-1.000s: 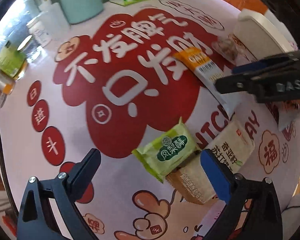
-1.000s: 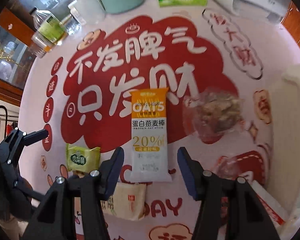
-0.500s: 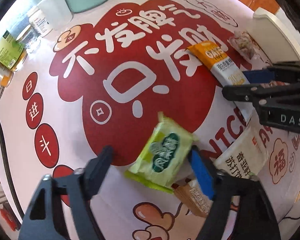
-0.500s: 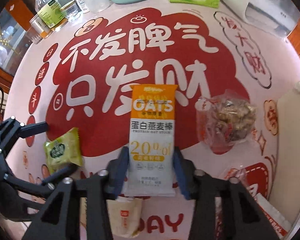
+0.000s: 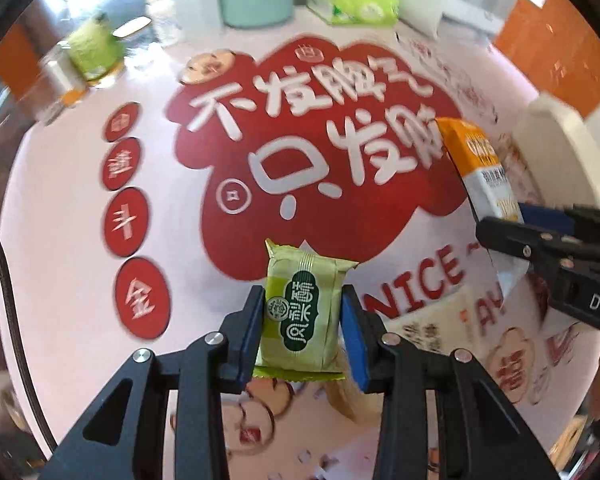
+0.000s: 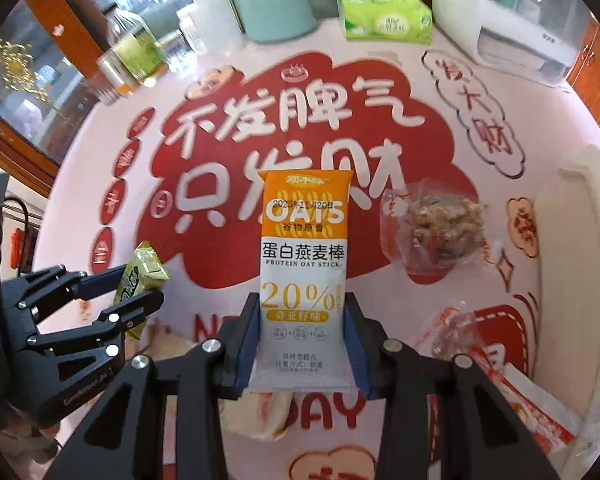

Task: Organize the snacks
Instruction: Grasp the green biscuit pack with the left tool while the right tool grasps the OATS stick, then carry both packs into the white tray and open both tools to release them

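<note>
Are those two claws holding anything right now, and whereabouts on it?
Yes. The left claw pinches the green snack packet by its long sides, near the middle. The right claw grips the oat bar across its lower end.

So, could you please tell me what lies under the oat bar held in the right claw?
Below the oat bar in the right claw, a pale cracker packet lies on the red-printed tablecloth. The bar and claw cover most of it, so its label is hidden.

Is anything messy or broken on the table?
Nothing looks broken or spilled. The left claw holds the green snack and the right claw holds the oat bar, both wrappers intact.
</note>
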